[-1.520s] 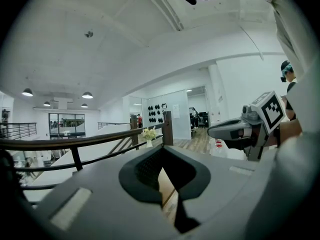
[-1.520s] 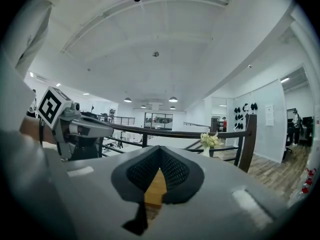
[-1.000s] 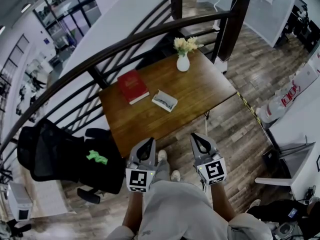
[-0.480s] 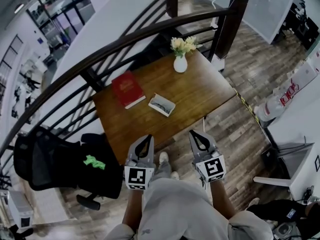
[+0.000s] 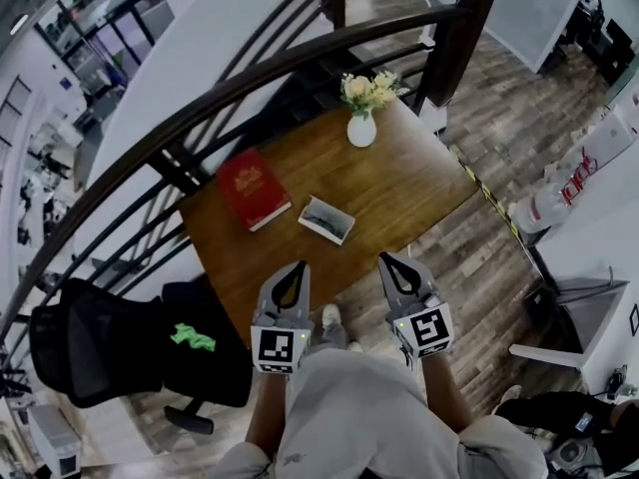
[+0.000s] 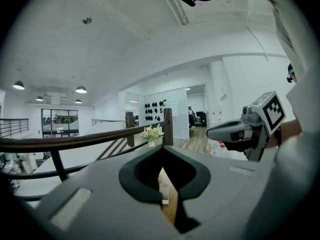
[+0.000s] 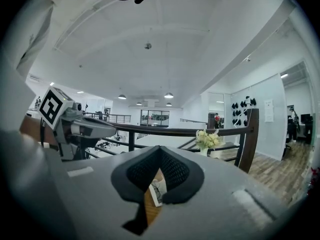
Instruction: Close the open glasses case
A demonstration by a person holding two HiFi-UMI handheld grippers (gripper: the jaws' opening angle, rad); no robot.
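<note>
Ahead of both pairs of jaws, and well apart from them, the glasses case (image 5: pixel 326 219) lay open on the wooden table (image 5: pixel 399 183). I held the left gripper (image 5: pixel 297 268) and the right gripper (image 5: pixel 387 260) low by my waist. Each had its jaws drawn together at the tips with nothing between them. Through each closed loop I could just make out the pale case beyond.

I judged the closing had not begun and that the step in hand was the reach. To do it well, I reckoned 1 gripper should come down beside the base to steady it, because so light a case might skid. The other could use its closed tip as a pusher to fold the lid over. I could not tell which side the hinge lay on from there, so I meant to settle that first.

A red book (image 5: pixel 254 189) sat near the case, beyond the left jaws. A white vase of flowers (image 5: pixel 361 126) stood farther off, beyond the right jaws. A dark railing (image 5: pixel 250 76) curved behind the table, and a black office chair (image 5: pixel 110 352) stood out to the left of the left gripper. Only the table's near edge stood between the jaws and the case.
</note>
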